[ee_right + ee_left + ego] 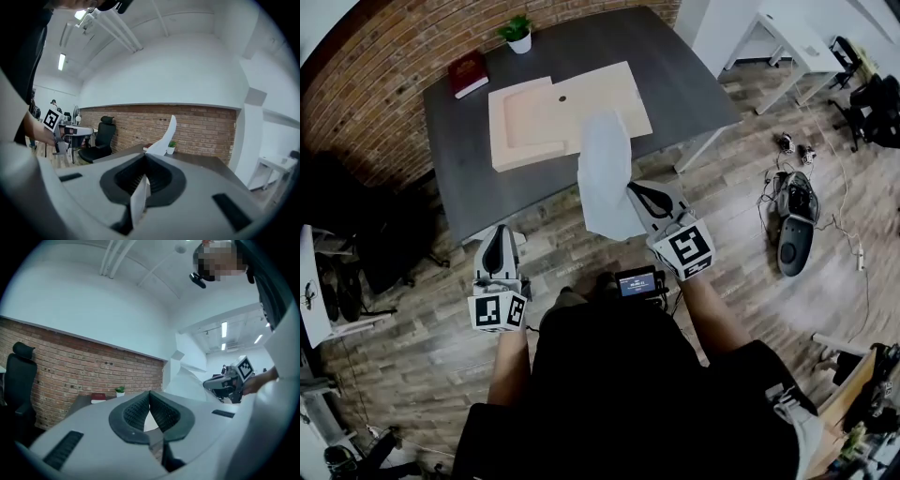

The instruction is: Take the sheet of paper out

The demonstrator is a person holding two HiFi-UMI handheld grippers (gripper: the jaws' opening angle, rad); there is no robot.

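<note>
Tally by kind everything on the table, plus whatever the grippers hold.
Red book: 1
Potted plant: 1
Open beige folder: 1
Sheet of paper, in the right gripper: 1
Total: 4

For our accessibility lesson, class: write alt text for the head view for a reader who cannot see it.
The right gripper pinches a white sheet of paper, held before a dark table bearing a flat beige folder, a red book and a potted plant. The left gripper is shut and empty.
</note>
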